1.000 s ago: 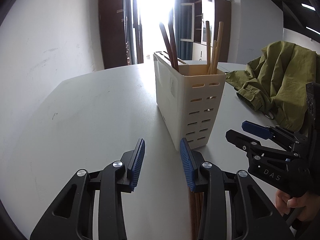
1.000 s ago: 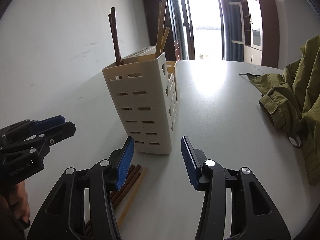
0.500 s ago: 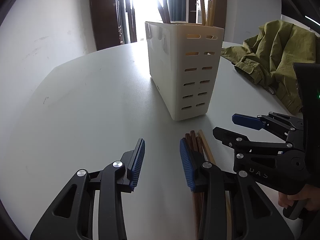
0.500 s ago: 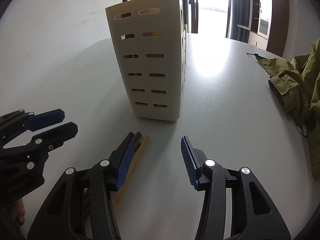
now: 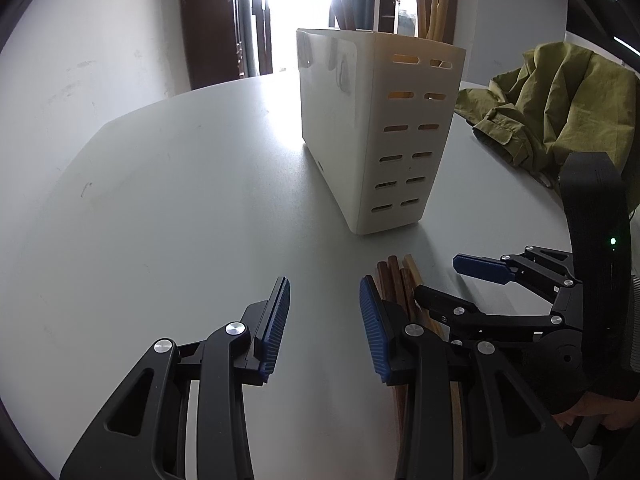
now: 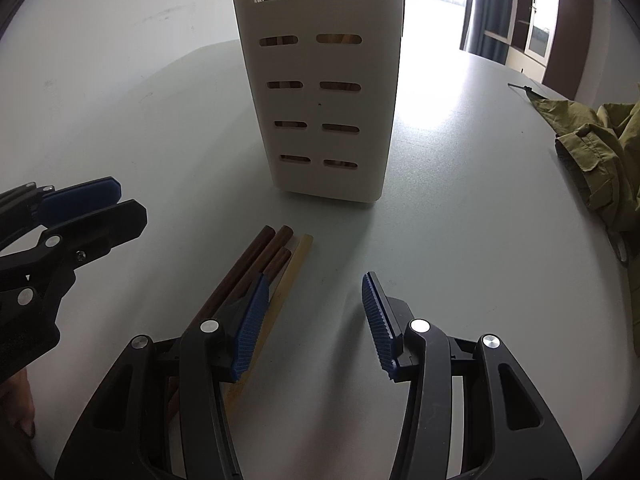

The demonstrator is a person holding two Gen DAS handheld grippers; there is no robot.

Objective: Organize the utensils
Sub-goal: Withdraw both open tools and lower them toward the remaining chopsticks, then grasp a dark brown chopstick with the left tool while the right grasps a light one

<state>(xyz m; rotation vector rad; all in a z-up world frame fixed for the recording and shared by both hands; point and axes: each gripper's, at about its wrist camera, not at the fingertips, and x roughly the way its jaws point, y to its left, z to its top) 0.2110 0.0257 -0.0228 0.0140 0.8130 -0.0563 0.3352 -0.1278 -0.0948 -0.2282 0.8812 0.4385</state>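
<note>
A cream slotted utensil holder [image 5: 384, 136] stands upright on the white table, with brown and pale chopsticks sticking out of its top [image 5: 428, 4]. It also shows in the right wrist view [image 6: 320, 80]. Several loose chopsticks [image 6: 260, 264], dark brown and one pale, lie flat on the table in front of the holder; they also show in the left wrist view [image 5: 396, 280]. My left gripper [image 5: 322, 320] is open and empty, just left of the chopsticks. My right gripper [image 6: 312, 312] is open and empty, low over them, its left finger above the pale one.
An olive green jacket [image 5: 560, 104] is heaped on the table to the right of the holder; it also shows in the right wrist view [image 6: 600, 152]. Cabinets and a bright doorway stand beyond the table's far edge.
Both grippers have dropped lower and drawn back toward the table front, so the loose chopsticks now lie in full view before the holder. Both stay open.
</note>
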